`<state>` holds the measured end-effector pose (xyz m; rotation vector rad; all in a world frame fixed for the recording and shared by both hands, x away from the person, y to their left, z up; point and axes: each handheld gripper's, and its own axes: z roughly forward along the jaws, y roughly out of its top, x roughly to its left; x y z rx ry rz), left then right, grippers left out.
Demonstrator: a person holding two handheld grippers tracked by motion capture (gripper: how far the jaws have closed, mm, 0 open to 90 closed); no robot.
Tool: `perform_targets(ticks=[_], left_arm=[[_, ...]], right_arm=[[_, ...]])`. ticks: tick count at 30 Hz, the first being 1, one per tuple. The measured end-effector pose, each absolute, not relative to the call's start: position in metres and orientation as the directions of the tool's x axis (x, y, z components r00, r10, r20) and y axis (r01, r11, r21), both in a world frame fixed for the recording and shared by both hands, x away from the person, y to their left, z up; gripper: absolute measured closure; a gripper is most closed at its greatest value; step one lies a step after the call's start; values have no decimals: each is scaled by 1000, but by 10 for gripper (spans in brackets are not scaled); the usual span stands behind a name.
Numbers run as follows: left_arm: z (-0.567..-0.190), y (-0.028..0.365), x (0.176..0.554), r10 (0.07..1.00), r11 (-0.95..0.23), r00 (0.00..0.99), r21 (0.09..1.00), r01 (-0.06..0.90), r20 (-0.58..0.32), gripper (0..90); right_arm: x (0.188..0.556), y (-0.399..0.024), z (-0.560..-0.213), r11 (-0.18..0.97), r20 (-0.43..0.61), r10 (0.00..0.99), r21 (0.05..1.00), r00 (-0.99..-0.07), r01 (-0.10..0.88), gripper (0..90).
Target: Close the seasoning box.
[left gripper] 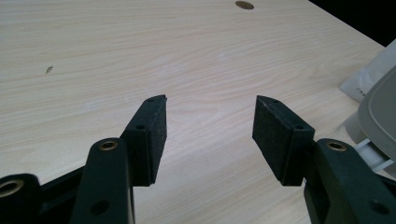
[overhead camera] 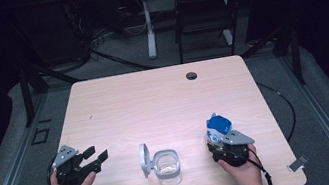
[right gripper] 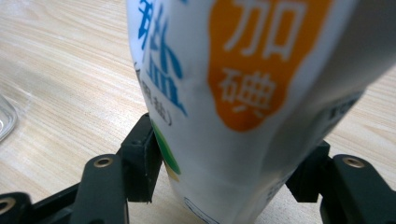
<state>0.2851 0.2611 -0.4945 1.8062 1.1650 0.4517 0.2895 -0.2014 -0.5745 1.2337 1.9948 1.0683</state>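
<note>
High view. Item one: my right gripper (overhead camera: 225, 144), near the table's (overhead camera: 162, 93) front right, clamped on a printed pouch (overhead camera: 218, 129) with a blue top. The pouch stands roughly upright in the jaws, long axis near vertical, blue end up and leaning slightly away from me. Item two: a clear container (overhead camera: 168, 167) at front centre, mouth up, its grey hinged lid (overhead camera: 144, 160) swung open and standing at its left side. It sits between my two hands, apart from both. Item three: my left gripper (overhead camera: 93, 158), front left, jaws spread wide, empty, pointed toward the container.

Left gripper view. Jaws wide apart over bare wood, nothing between them. The grey lid (left gripper: 380, 116) enters at the right edge; a white corner of the pouch (left gripper: 369, 74) shows behind it.

Right gripper view. The pouch (right gripper: 243, 93) is pinched low on its body by both jaws, white film with blue and orange printed characters, lower end close to the tabletop. The container's rim (right gripper: 5, 119) shows at the left edge.

Progress, as I judge it: the container is open and the pouch is gripped, so the preparation looks done. Still outstanding: carrying the pouch over the container and emptying it in. I cannot tell whether the pouch is already opened, and the container looks empty.
</note>
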Motion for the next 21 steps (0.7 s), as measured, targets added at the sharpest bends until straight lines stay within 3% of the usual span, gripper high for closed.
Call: perform_targets(ticks=[21], left_arm=[[-495, 264, 285, 861, -130, 480, 840, 527, -168, 455]], right_arm=[[290, -203, -573, 303, -75, 883, 846, -464, 440, 410]])
